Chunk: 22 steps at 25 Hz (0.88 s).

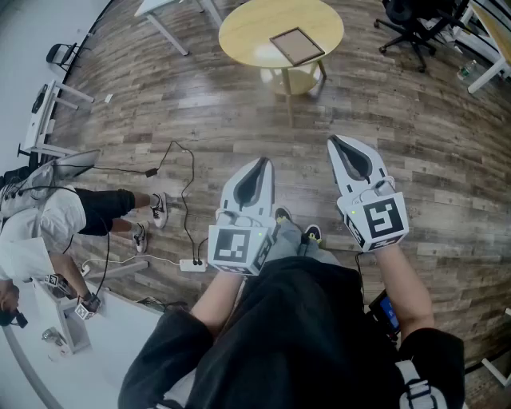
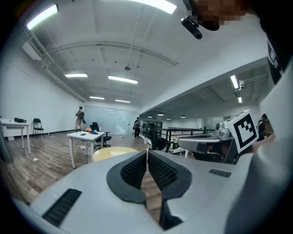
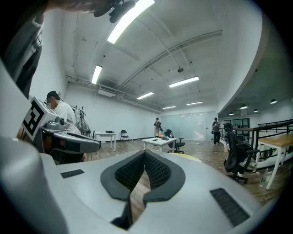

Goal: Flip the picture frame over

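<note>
Both grippers are held out in front of the person's body, above the wood floor (image 1: 160, 120) and well apart from the task's thing. The left gripper (image 1: 261, 164) has its jaws together with nothing between them, and its own view confirms the ribbed pads (image 2: 137, 171) meeting at the tips. The right gripper (image 1: 337, 142) is likewise closed and empty, pads (image 3: 155, 171) meeting at the front. The picture frame (image 1: 297, 45) lies flat on the round yellow table (image 1: 239, 32), toward its 3 o'clock side. It sits at roughly 12 o'clock from the pair, near 1 o'clock of the left gripper and 11 o'clock of the right. Its upper face shows a brown panel inside a darker border; which face this is cannot be told. Only the head view shows the frame. The gripper views show no more than a yellow strip of table top beyond the jaw tips, without a readable frame. They do show a white table (image 2: 84, 135) further off and standing people (image 2: 80, 118) at the far glass wall. An office chair (image 1: 415, 24) stands at 3 o'clock of the round table.
</note>
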Each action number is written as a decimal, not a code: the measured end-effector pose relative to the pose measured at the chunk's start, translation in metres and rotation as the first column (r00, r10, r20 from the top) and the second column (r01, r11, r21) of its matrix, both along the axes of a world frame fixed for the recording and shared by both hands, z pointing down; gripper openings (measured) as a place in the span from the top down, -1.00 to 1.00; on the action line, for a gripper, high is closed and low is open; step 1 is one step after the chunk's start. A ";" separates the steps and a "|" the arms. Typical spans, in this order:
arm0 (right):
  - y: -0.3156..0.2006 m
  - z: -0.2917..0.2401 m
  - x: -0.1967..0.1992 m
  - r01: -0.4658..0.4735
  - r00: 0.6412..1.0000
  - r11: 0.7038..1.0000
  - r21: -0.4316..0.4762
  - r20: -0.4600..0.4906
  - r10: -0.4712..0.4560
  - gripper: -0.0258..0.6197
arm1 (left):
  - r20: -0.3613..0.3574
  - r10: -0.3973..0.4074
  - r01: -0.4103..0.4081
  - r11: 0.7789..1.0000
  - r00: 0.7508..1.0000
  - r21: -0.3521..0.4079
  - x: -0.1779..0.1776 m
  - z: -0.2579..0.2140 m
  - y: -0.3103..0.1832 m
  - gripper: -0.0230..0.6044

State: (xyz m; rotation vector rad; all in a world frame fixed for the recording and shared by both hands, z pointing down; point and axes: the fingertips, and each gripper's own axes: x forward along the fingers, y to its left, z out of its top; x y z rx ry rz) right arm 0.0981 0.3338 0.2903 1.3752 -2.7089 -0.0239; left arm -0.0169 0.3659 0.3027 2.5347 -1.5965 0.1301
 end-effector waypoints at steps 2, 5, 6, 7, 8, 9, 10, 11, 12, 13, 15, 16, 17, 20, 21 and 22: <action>-0.001 -0.002 0.001 -0.005 1.000 1.000 -0.003 0.007 0.005 0.86 | 0.000 0.003 -0.003 1.000 1.000 0.004 0.000 -0.004 -0.003 0.83; 0.001 -0.001 -0.001 -0.006 1.000 1.000 -0.006 0.011 0.006 0.86 | -0.002 0.014 -0.014 1.000 1.000 0.004 -0.002 -0.006 -0.005 0.83; 0.001 -0.001 -0.002 -0.009 1.000 1.000 -0.007 0.007 0.009 0.86 | -0.005 0.019 -0.019 1.000 1.000 0.006 -0.003 -0.006 -0.006 0.83; 0.001 0.000 -0.002 -0.016 1.000 1.000 -0.008 0.002 0.016 0.86 | -0.009 0.024 -0.024 1.000 1.000 0.009 -0.005 -0.006 -0.007 0.83; 0.001 0.000 -0.003 -0.026 1.000 1.000 -0.008 -0.001 0.026 0.86 | -0.013 0.028 -0.028 1.000 1.000 0.011 -0.006 -0.006 -0.008 0.83; 0.001 0.001 -0.003 -0.036 0.999 0.999 -0.010 0.001 0.036 0.86 | -0.016 0.032 -0.032 0.999 0.999 0.013 -0.008 -0.005 -0.007 0.83; 0.003 0.001 -0.005 -0.044 0.999 0.999 -0.012 0.004 0.044 0.86 | -0.018 0.036 -0.035 0.999 0.999 0.013 -0.010 -0.005 -0.007 0.83; 0.006 0.001 -0.006 -0.049 0.999 0.999 -0.014 0.004 0.049 0.86 | -0.018 0.039 -0.038 0.999 0.999 0.014 -0.012 -0.006 -0.006 0.83; 0.007 0.001 -0.009 -0.053 0.999 0.998 -0.015 0.002 0.053 0.86 | -0.018 0.042 -0.042 0.999 0.999 0.016 -0.013 -0.008 -0.006 0.83; 0.007 0.001 -0.011 -0.055 0.998 0.998 -0.016 -0.001 0.055 0.86 | -0.018 0.046 -0.046 0.999 0.999 0.019 -0.015 -0.010 -0.008 0.83; 0.006 0.000 -0.018 -0.058 0.998 0.998 -0.014 -0.005 0.058 0.86 | -0.024 0.052 -0.051 0.998 0.998 0.021 -0.021 -0.012 -0.010 0.83; 0.006 0.000 -0.022 -0.058 0.998 0.998 -0.013 -0.004 0.058 0.86 | -0.027 0.053 -0.052 0.998 0.998 0.021 -0.024 -0.013 -0.010 0.83; 0.006 -0.001 -0.026 -0.058 0.998 0.998 -0.012 0.000 0.058 0.86 | -0.028 0.055 -0.054 0.998 0.998 0.021 -0.028 -0.013 -0.011 0.83; 0.002 -0.003 -0.038 -0.065 0.998 0.998 -0.012 0.019 0.065 0.86 | -0.030 0.062 -0.061 0.998 0.998 0.023 -0.041 -0.013 -0.013 0.83; 0.001 -0.003 -0.042 -0.068 0.997 0.998 -0.011 0.020 0.068 0.86 | -0.033 0.063 -0.062 0.998 0.997 0.022 -0.046 -0.012 -0.014 0.83; 0.001 -0.003 -0.047 -0.070 0.997 0.998 -0.011 0.020 0.070 0.86 | -0.036 0.062 -0.061 0.998 0.997 0.021 -0.052 -0.011 -0.014 0.83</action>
